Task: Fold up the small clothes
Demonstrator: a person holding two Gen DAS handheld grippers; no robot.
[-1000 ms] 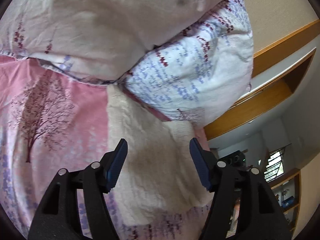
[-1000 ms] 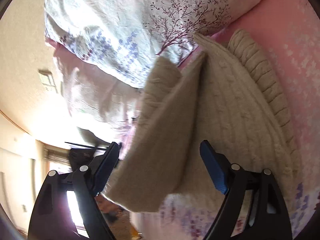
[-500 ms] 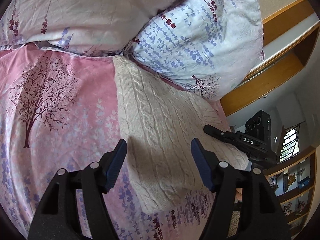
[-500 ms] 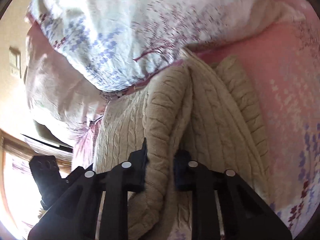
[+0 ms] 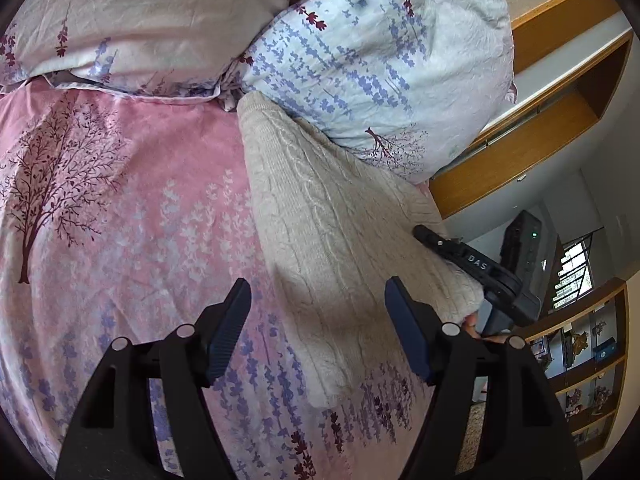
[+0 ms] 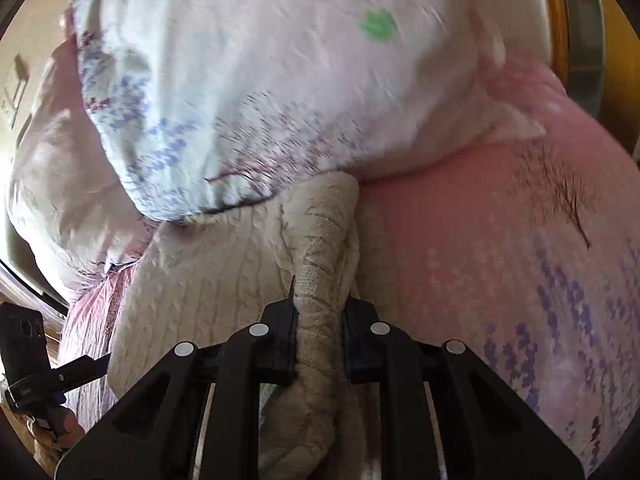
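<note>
Right gripper (image 6: 318, 334): nearest in its own view; jaws clenched on a bunched fold of the sweater, and closing further on it.
Left gripper (image 5: 318, 330): jaws released and opening, hanging over the sweater's near part; no pad presses on the knit.
Sweater (image 5: 332, 240): cream to beige cable-knit, thick, with raised braid ribs running lengthwise; lies on the bed as a long, narrow shape, its near end toward the left gripper, its far end tucked against the pillows.
Sweater, right view (image 6: 208, 288): flat panel at left, a rolled ridge rising up the middle into the right jaws.
Bed cover (image 5: 120, 216): pink, printed with a dark bare tree and lilac sprigs; carries the sweater.
Pillows (image 5: 380, 60): pale, with blue-violet flower print, piled at the far edge, touching the sweater's far end.
Shelves (image 5: 584, 380): wooden, far right, beyond the bed.
</note>
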